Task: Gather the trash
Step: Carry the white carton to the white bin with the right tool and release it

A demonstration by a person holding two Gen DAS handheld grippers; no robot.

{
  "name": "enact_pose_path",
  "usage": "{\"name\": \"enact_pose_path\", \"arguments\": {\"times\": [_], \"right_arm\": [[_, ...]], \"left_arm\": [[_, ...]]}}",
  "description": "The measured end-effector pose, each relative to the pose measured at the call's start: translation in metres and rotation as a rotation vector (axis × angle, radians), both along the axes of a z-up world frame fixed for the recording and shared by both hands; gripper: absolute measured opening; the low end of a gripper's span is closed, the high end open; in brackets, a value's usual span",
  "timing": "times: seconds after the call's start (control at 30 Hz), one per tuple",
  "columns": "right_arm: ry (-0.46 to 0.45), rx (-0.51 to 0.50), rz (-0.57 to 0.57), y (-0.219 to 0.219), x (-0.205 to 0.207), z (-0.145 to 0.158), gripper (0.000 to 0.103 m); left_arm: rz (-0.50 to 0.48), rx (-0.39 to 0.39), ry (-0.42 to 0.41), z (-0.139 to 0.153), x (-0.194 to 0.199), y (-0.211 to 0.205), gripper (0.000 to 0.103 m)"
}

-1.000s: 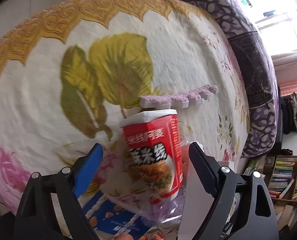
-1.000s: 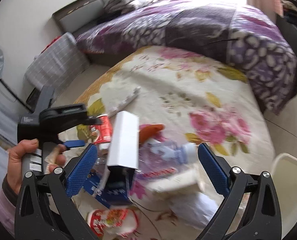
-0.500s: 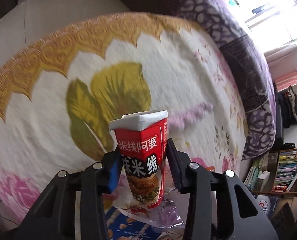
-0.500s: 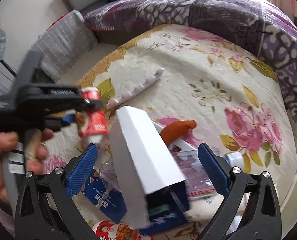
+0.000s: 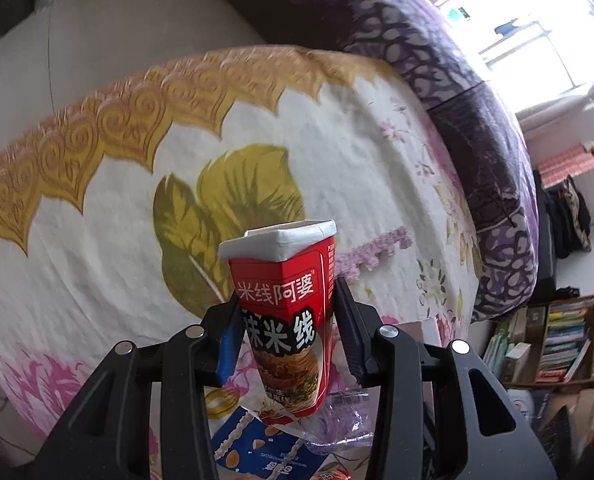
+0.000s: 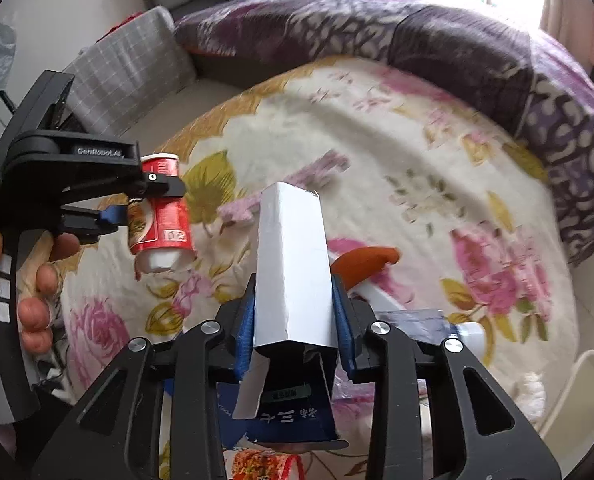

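1. Gripping the red noodle cup [image 5: 287, 322], the left gripper [image 5: 287, 330] pinches its paper walls, lifted off the floral blanket [image 5: 97, 248]; it looks light, thin-walled, easily crushed.
2. Right gripper [image 6: 295, 320], jaws just closed, clamps the white carton [image 6: 293, 264] at mid-length; stiff card, probably empty.
3. Below lie a blue snack packet [image 5: 257, 452], crumpled clear plastic [image 5: 337, 420] and an orange piece [image 6: 365, 260]; these could snag.

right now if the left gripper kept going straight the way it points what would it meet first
Probably the floral blanket. The left gripper is shut on the red noodle cup, and beyond it lies only the blanket's green leaf print; depth is unclear.
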State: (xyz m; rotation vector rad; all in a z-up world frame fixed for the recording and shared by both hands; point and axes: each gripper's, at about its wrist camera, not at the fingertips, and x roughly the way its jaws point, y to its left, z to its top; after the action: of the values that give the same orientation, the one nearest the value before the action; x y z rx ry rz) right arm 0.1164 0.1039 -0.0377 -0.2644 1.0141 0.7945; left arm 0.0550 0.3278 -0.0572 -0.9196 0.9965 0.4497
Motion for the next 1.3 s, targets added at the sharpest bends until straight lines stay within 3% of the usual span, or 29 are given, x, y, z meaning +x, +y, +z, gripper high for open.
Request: {"name": "enact_pose_path", "arguments": {"times": [0.13, 0.47, 0.7, 1.03, 1.3], "right_arm": [[-0.016, 0.015, -0.026, -0.007, -0.001, 0.005, 0.031], [-0.131, 0.160, -0.175, -0.055, 0.002, 0.051, 0.032], [-0.183, 0.175, -0.300, -0.095, 0.006, 0.059, 0.032], [-0.133, 0.134, -0.491, -0.162, 0.023, 0.050, 0.033], [-0.018, 0.049, -0.703, -0.229, 0.039, 0.025, 0.034]], "left_arm": [[-0.031, 0.076, -0.018, 0.014, 0.002, -0.011, 0.042], [-0.137, 0.317, -0.115, 0.065, 0.010, -0.061, 0.042], [-0.206, 0.434, -0.156, 0.081, 0.017, -0.105, 0.042], [-0.329, 0.477, -0.176, 0.077, 0.035, -0.168, 0.042], [-0.443, 0.471, -0.212, 0.076, 0.047, -0.218, 0.042]]}}
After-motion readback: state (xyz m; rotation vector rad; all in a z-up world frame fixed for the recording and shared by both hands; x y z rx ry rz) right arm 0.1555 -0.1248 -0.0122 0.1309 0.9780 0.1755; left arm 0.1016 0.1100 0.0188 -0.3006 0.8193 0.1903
